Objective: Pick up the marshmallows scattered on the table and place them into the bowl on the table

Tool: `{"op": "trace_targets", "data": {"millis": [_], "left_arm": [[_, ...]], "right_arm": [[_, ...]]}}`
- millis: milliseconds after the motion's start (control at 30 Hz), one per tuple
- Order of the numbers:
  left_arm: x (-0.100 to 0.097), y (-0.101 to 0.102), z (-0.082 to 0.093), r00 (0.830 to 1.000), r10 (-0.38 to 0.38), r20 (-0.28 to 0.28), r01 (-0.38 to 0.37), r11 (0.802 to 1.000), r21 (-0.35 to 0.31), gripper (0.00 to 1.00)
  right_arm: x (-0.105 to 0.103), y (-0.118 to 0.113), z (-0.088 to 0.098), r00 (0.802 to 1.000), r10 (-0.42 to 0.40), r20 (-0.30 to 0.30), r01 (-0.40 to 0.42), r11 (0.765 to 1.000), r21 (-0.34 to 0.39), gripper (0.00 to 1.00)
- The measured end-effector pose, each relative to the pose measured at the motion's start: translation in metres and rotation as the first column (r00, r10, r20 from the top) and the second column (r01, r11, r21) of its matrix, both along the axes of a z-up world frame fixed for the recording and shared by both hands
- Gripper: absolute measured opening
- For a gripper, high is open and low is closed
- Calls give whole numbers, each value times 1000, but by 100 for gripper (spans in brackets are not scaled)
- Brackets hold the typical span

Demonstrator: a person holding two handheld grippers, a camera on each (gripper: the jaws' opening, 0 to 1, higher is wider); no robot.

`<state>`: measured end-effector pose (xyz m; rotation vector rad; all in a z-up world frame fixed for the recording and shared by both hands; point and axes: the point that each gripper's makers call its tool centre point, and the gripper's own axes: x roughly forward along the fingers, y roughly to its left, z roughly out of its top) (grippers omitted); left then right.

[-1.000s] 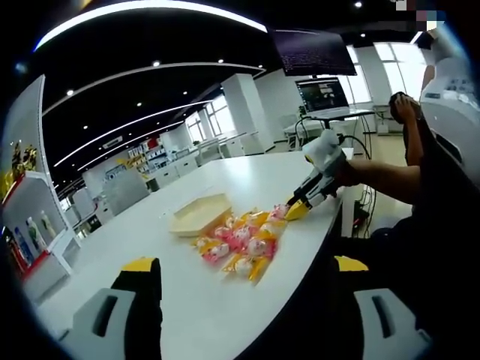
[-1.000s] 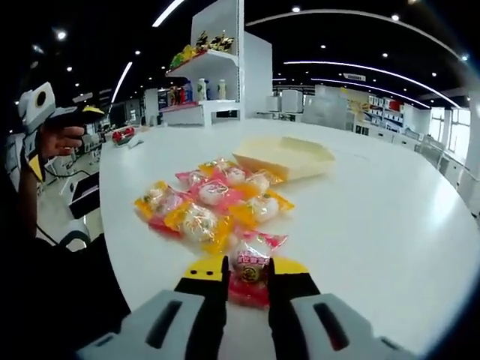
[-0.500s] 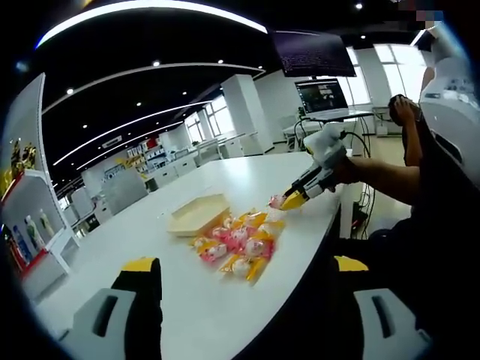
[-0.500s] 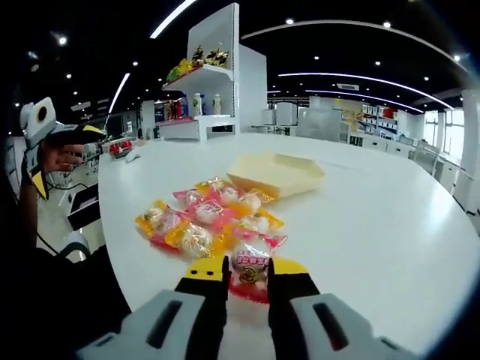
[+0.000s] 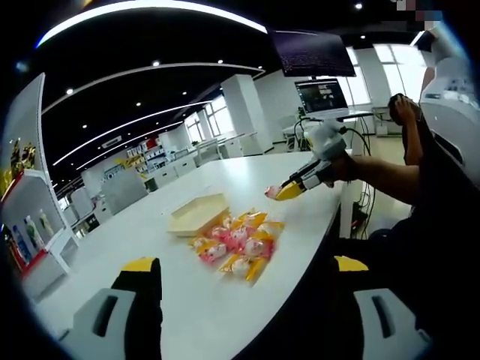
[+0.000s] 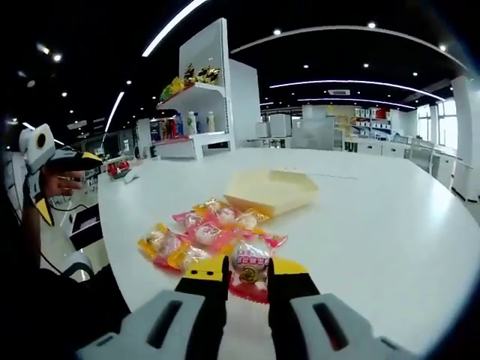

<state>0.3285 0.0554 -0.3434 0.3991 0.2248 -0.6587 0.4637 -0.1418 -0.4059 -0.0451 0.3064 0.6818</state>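
In the right gripper view the right gripper rises from the 6 o'clock edge with its jaws clamped on one pink-wrapped marshmallow, lifted clear of the white counter. Beyond it, toward 11 o'clock, the remaining marshmallows lie in a loose heap of pink, yellow and orange wrappers on the counter, touching one another. Just past the heap, at about 12 o'clock from the held piece, sits the pale yellow bowl — shallow, angular, near the heap, though whether it touches the nearest wrapper I cannot tell. At 9 o'clock a hand holds the left gripper off the counter's edge; from this side I cannot tell how its jaws stand. A white shelf with bottles and bright packets stands behind the counter at 11 o'clock. In the left gripper view the left gripper shows both yellow-tipped jaws at the bottom, spread wide apart with nothing between them. The heap lies mid-counter with the bowl just beyond it at 10 o'clock. At 2 o'clock the right gripper hangs above the counter — the pink marshmallow pinched at its tip, well apart from the heap. A laptop on a stand sits behind it.
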Motion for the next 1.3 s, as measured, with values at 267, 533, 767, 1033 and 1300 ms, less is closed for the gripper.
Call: {"op": "trace_targets", "data": {"millis": [267, 533, 767, 1033, 1300], "left_arm": [[1, -1, -1, 1000, 0, -2, 0, 1000, -5, 92], [0, 0, -2, 1000, -2, -4, 2, 1000, -4, 92], [-1, 0, -3, 1000, -2, -5, 2, 1000, 0, 92], [-2, -2, 2, 1000, -3, 7, 3, 1000, -6, 92], [-1, -1, 0, 1000, -1, 1, 1, 1000, -6, 92]], "right_arm": [[4, 0, 19, 999, -9, 33, 8, 1000, 16, 18], [8, -2, 23, 999, -17, 35, 16, 999, 31, 18], [5, 3, 34, 999, 3, 48, -6, 998, 67, 18], [14, 0, 42, 997, -15, 74, 10, 998, 62, 18], [17, -4, 48, 997, -24, 75, 19, 997, 74, 18]]}}
